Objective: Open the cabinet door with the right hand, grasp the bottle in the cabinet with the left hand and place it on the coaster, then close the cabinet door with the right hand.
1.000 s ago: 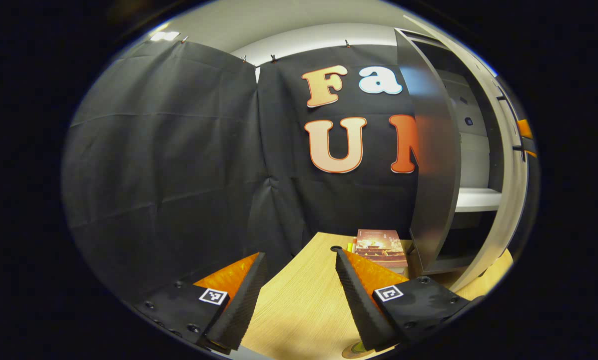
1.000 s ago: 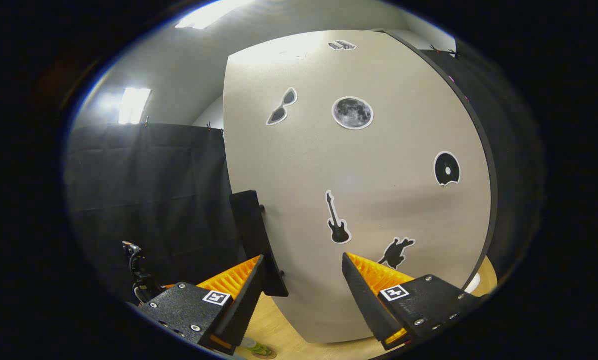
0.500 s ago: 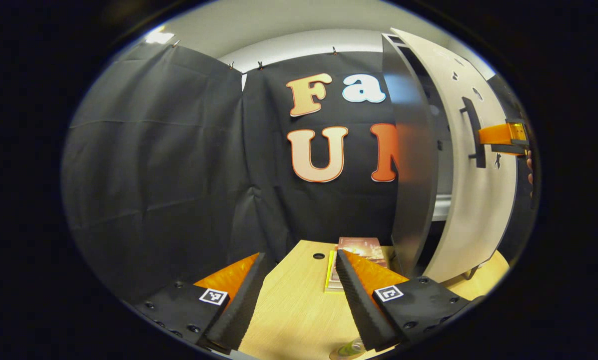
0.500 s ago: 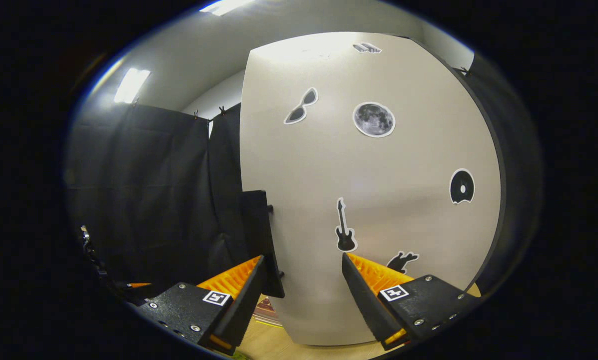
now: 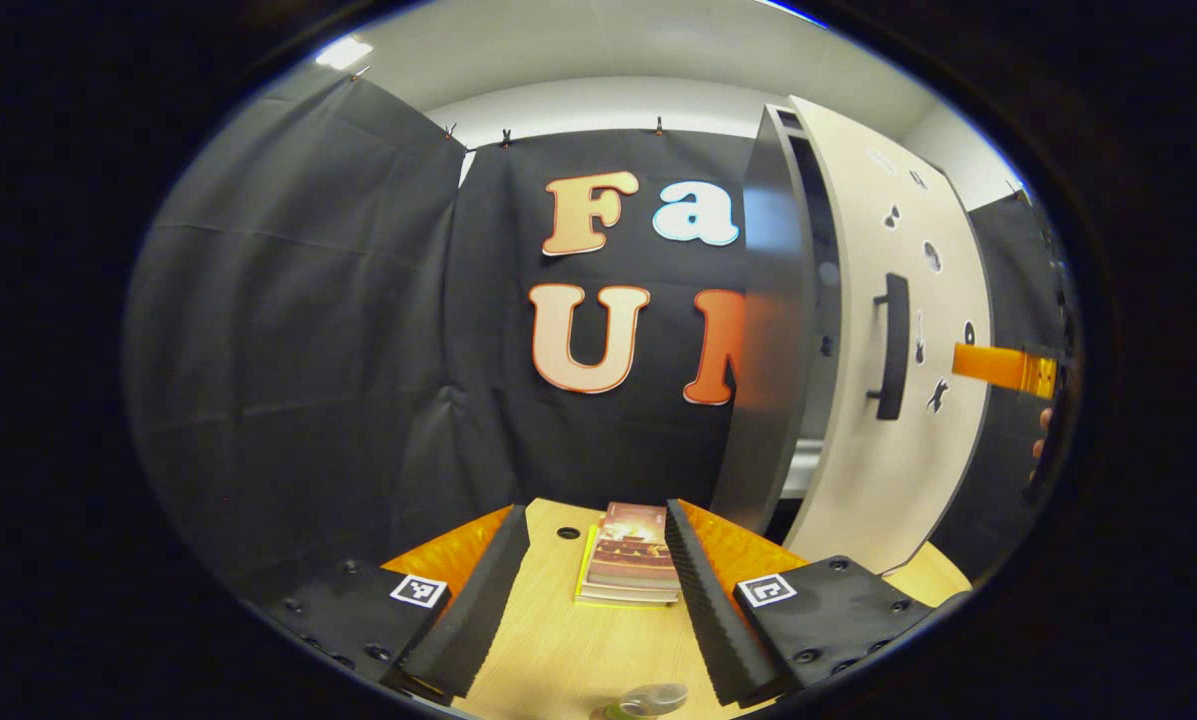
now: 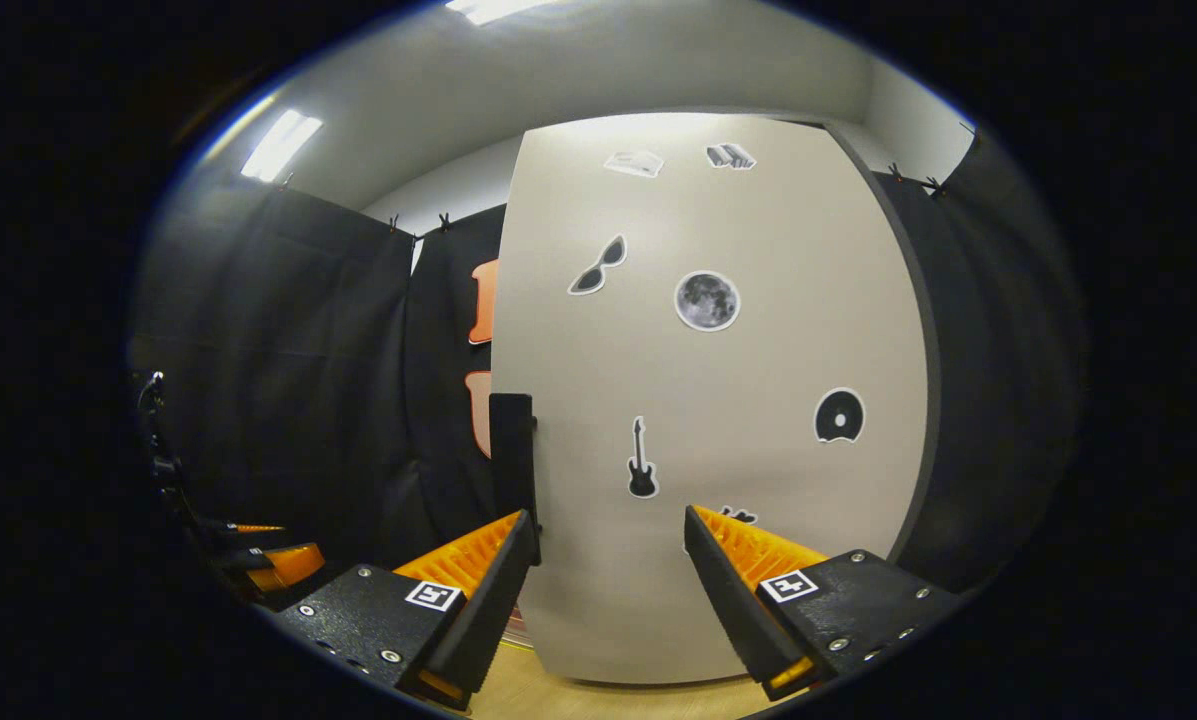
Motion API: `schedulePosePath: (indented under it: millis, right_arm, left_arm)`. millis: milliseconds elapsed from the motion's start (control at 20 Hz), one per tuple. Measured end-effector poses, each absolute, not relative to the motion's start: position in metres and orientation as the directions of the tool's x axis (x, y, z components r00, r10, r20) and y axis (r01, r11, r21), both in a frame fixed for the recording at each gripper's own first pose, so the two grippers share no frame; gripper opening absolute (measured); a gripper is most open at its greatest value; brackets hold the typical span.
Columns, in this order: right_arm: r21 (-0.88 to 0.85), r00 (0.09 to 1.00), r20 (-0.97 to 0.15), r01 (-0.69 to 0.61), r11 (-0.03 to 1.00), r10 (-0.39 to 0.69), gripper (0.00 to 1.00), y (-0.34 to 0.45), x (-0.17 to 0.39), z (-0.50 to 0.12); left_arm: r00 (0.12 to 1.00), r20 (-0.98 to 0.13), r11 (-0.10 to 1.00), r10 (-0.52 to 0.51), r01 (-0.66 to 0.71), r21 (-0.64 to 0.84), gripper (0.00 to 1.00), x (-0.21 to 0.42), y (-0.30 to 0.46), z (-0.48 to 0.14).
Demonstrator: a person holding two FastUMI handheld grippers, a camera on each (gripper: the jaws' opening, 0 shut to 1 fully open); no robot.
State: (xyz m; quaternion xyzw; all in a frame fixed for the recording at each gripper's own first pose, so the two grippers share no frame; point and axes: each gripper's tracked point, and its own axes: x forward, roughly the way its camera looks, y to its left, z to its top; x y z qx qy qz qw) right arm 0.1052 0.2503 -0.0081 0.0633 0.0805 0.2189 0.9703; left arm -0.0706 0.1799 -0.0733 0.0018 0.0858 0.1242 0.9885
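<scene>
Black cloth walls back a wooden table where the bottle stands just below the left tongs, wide and empty, while the right tongs, also wide, face the almost closed cabinet door, apparently to press it shut.

No legible wording anywhere. Picture stickers, wordless, on the cabinet door. Cover of the top book too blurred to read.
</scene>
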Motion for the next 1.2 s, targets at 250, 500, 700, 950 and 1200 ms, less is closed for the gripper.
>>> schedulePosePath:
  millis: [250, 500, 700, 950, 1200]
  right_arm:
    - [0.052, 0.922, -0.147, -0.353, 0.934, 0.357, 0.93, 0.196, 0.073, -0.014]
    - [0.083, 0.94, -0.171, -0.285, 0.955, 0.296, 0.93, 0.153, 0.044, -0.021]
    - [0.133, 0.949, -0.185, -0.231, 0.964, 0.253, 0.93, 0.124, 0.031, -0.023]
    - [0.152, 0.961, -0.166, -0.196, 0.969, 0.221, 0.93, 0.111, 0.019, -0.007]
    - [0.135, 0.966, -0.142, -0.196, 0.971, 0.215, 0.93, 0.106, 0.014, 0.007]
  left_arm:
    - [0.977, -0.127, 0.985, 0.17, -0.168, 0.029, 0.92, -0.058, 0.129, -0.047]
    - [0.988, -0.118, 0.994, 0.1, -0.096, 0.043, 0.87, -0.054, 0.082, -0.042]
    - [0.994, -0.08, 0.997, 0.068, -0.064, 0.047, 0.93, -0.05, 0.059, -0.022]
    - [0.996, -0.068, 0.998, 0.057, -0.055, 0.036, 0.89, -0.047, 0.05, -0.009]
    - [0.997, -0.066, 0.998, 0.049, -0.047, 0.031, 0.94, -0.045, 0.045, -0.003]
